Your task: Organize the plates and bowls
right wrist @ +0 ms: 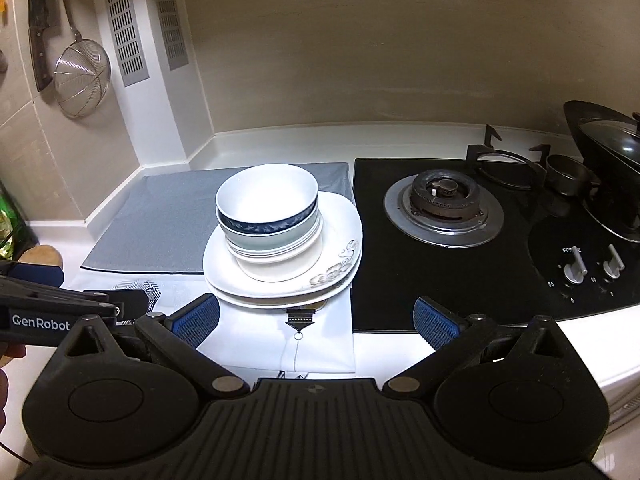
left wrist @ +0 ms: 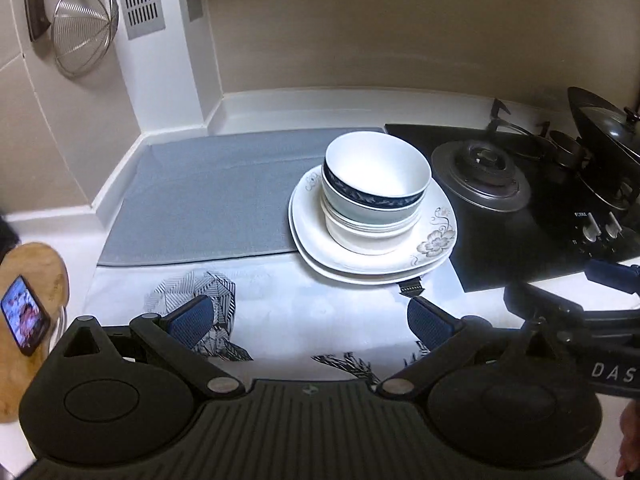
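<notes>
A stack of bowls sits on two stacked white square plates with a flower print, at the right end of a grey mat. The top bowl has a blue patterned band. The same bowls and plates show in the right wrist view. My left gripper is open and empty, a short way in front of the stack. My right gripper is open and empty, in front of the plates and to their right. Each gripper shows at the edge of the other's view.
A black gas hob with a burner lies right of the plates; a lidded wok stands at its far right. A strainer and cleaver hang on the left wall. A phone leans on a wooden board at left. A printed cloth covers the counter front.
</notes>
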`<action>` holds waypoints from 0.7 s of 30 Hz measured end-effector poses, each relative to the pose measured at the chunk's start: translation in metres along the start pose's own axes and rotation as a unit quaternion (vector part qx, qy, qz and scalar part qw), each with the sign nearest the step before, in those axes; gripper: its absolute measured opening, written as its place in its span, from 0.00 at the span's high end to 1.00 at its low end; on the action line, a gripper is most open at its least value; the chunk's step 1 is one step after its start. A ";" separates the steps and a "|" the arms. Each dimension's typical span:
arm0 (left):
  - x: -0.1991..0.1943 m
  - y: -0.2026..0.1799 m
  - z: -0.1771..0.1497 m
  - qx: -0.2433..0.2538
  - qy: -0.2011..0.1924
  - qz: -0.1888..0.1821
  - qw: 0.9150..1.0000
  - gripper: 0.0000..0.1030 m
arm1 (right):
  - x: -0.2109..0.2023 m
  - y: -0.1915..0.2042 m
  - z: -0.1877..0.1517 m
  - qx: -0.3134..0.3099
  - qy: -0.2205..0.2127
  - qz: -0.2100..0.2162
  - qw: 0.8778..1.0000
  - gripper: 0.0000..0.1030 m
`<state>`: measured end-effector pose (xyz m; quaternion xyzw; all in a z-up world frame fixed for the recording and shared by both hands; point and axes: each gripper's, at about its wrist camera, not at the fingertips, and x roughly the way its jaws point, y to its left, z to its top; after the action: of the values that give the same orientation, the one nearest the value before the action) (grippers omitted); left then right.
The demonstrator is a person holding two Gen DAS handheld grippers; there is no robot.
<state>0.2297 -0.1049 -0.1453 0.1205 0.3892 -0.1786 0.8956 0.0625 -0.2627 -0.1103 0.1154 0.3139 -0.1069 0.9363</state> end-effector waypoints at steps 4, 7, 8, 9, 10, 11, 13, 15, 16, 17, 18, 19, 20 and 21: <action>0.005 -0.002 0.002 -0.027 0.026 0.008 0.999 0.00 | 0.002 -0.007 0.002 -0.008 0.002 0.018 1.000 0.00; 0.003 -0.002 0.003 -0.043 0.024 0.020 0.999 0.00 | 0.005 -0.010 0.005 -0.014 0.002 0.030 0.999 0.00; 0.003 -0.003 0.003 -0.046 0.022 0.026 0.998 0.00 | 0.006 -0.010 0.006 -0.016 0.003 0.034 0.999 0.00; 0.002 -0.003 0.004 -0.049 0.021 0.031 0.998 0.00 | 0.007 -0.011 0.008 -0.019 0.003 0.037 0.999 0.00; 0.002 -0.004 0.004 -0.050 0.020 0.036 0.998 0.00 | 0.008 -0.011 0.008 -0.022 0.004 0.041 0.999 0.00; 0.002 -0.005 0.005 -0.050 0.017 0.041 0.998 0.00 | 0.009 -0.011 0.009 -0.025 0.005 0.044 0.999 0.00; 0.002 -0.008 0.006 -0.049 0.014 0.049 0.997 0.00 | 0.009 -0.012 0.010 -0.029 0.005 0.049 0.998 0.00; 0.003 -0.010 0.008 -0.048 0.016 0.054 0.997 0.00 | 0.010 -0.014 0.012 -0.030 0.005 0.052 0.998 0.00; 0.004 -0.011 0.009 -0.046 0.016 0.056 0.997 0.00 | 0.011 -0.015 0.012 -0.031 0.005 0.053 0.998 0.00; 0.004 -0.012 0.010 -0.045 0.017 0.060 0.997 0.00 | 0.011 -0.016 0.013 -0.033 0.004 0.054 0.998 0.00; 0.005 -0.013 0.010 -0.044 0.017 0.063 0.997 0.00 | 0.011 -0.017 0.013 -0.035 0.003 0.054 0.998 0.00; 0.006 -0.014 0.011 -0.042 0.018 0.066 0.997 0.00 | 0.012 -0.017 0.013 -0.037 0.002 0.054 0.998 0.00; 0.007 -0.015 0.011 -0.042 0.019 0.067 0.997 0.00 | 0.012 -0.017 0.012 -0.039 0.002 0.054 0.998 0.00; 0.008 -0.016 0.011 -0.041 0.020 0.068 0.997 0.00 | 0.012 -0.017 0.012 -0.040 0.002 0.056 0.998 0.00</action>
<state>0.2352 -0.1247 -0.1447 0.1138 0.4052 -0.0985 0.9017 0.0742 -0.2842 -0.1107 0.0955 0.3126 -0.0421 0.9441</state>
